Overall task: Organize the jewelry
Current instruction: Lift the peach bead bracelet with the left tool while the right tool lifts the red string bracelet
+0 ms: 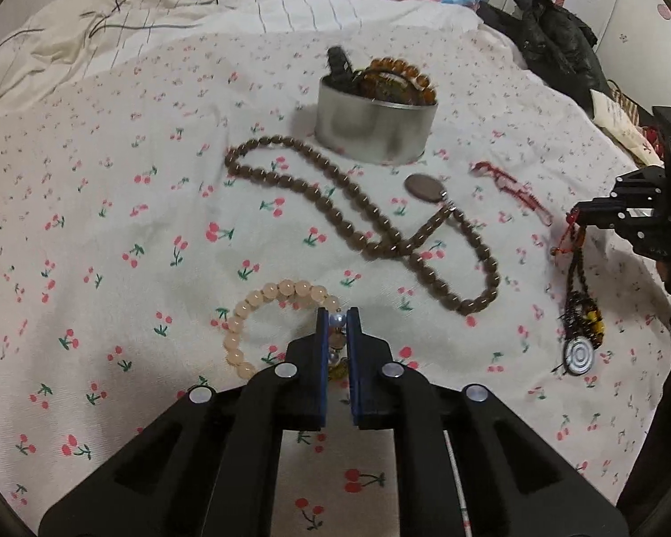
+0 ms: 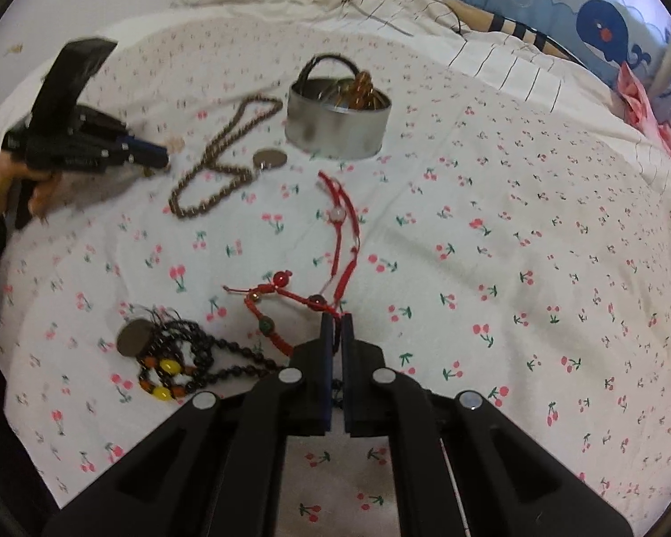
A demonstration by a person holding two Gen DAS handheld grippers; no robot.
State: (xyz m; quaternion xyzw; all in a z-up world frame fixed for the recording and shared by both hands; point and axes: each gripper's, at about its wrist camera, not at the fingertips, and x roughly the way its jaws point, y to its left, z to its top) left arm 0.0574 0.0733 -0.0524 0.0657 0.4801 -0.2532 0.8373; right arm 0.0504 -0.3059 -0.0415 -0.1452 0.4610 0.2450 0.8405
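Note:
My left gripper (image 1: 337,318) is shut on the charm end of a peach bead bracelet (image 1: 264,308) that lies on the cherry-print sheet. Beyond it a long brown bead necklace (image 1: 335,206) with an oval pendant curls in front of a round metal tin (image 1: 375,134), which holds an amber bead bracelet (image 1: 407,71). My right gripper (image 2: 335,318) is shut on a red cord bracelet (image 2: 342,210). A second red knotted bracelet (image 2: 277,300) and a black bead necklace (image 2: 174,367) with yellow beads and a round pendant trail from its jaws. The left wrist view shows that necklace (image 1: 579,308) hanging from the right gripper (image 1: 575,219).
The tin (image 2: 335,129) stands at the far middle of the bed. A rumpled cream quilt (image 1: 112,31) with loose wires lies behind, and a blue cartoon pillow (image 2: 581,9). Dark clothing (image 1: 550,40) is piled at the bed's right edge. A hand (image 2: 0,183) holds the left gripper (image 2: 161,156).

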